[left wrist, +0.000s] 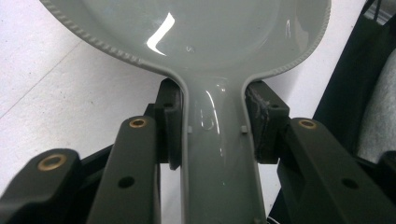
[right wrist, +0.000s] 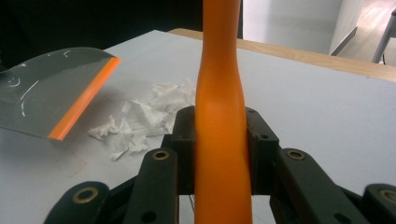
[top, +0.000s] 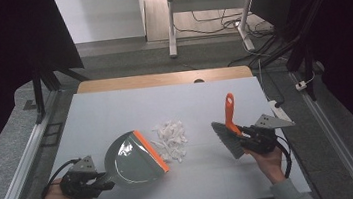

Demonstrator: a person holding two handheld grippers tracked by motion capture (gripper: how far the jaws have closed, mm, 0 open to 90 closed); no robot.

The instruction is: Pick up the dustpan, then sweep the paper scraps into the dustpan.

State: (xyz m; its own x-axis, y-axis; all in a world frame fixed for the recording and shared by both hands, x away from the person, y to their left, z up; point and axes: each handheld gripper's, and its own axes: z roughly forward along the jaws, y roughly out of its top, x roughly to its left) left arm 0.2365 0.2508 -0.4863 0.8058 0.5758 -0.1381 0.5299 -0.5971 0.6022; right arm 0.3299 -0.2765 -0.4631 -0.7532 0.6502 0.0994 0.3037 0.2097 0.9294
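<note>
high view: left claw (top: 104,180) grips dustpan (top: 133,158), right claw (top: 243,134) grips brush (top: 230,128), paper scraps (top: 171,140) between.

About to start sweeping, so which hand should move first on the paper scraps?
Right, probably. Its tongs grip the brush, bristles beside the paper scraps. The left tongs hold the dustpan, whose orange lip already faces the pile.

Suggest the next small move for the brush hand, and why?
Probably lower the brush to the table just right of the paper scraps. The right tool already grips its orange handle, the left tool holds the dustpan, whose orange lip faces the pile.
</note>
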